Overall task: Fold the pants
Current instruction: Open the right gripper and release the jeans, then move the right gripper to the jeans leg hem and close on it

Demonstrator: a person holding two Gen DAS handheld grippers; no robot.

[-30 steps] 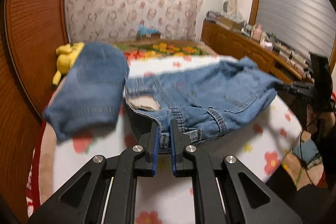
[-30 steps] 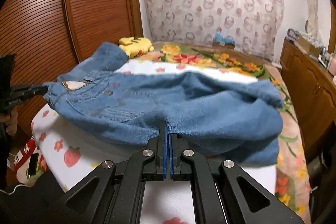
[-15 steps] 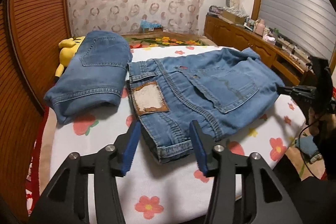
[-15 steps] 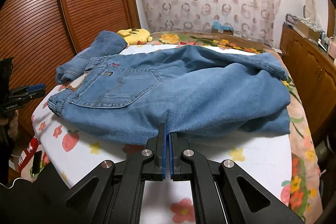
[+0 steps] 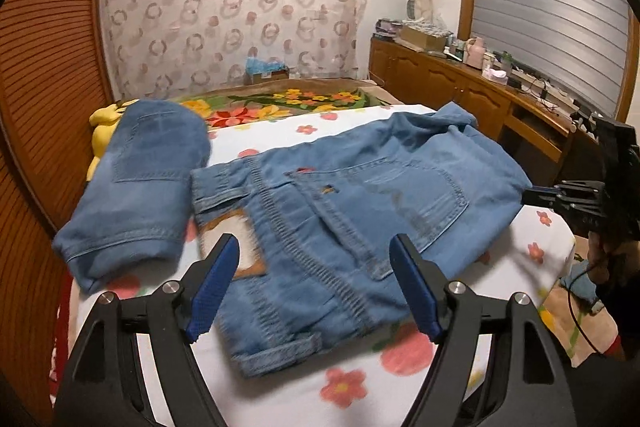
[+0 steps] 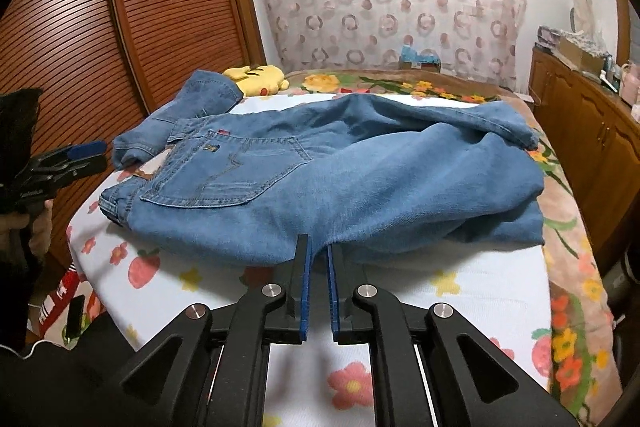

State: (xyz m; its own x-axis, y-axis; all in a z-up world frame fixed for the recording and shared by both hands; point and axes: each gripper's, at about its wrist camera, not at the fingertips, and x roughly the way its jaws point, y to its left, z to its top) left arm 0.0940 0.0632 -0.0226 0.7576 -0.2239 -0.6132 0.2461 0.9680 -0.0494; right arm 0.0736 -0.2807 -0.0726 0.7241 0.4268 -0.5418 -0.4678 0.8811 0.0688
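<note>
Pants: your blue jeans [image 5: 360, 227] lie folded across the flowered sheet [image 6: 460, 291], back pocket up, waistband toward your left gripper and the leg fold toward the cabinet side.

Waist patch: the tan label [image 5: 236, 247] on the jeans sits just beyond your left gripper's blue pad [image 5: 212, 291].

Left gripper: your left gripper [image 5: 316, 287] has its jaws spread wide after just opening; the waistband corner lies on the sheet between and below them, and neither pad presses on it.

Right gripper: your right gripper [image 6: 318, 271] has just parted its jaws a little, so a narrow gap shows between the blue pads. Its tips sit at the near edge of the jeans; denim lies right at the gap, but you cannot tell whether the pads pinch it.

Second garment: a smaller folded denim piece [image 5: 140, 183] rests beside the jeans, on the waistband side, touching or nearly touching them.

Plush toy: a yellow toy [image 6: 258, 79] lies beyond the jeans, next to that smaller piece.

Cabinet: the wooden sideboard [image 5: 480, 99] runs past the far leg end of the jeans.
</note>
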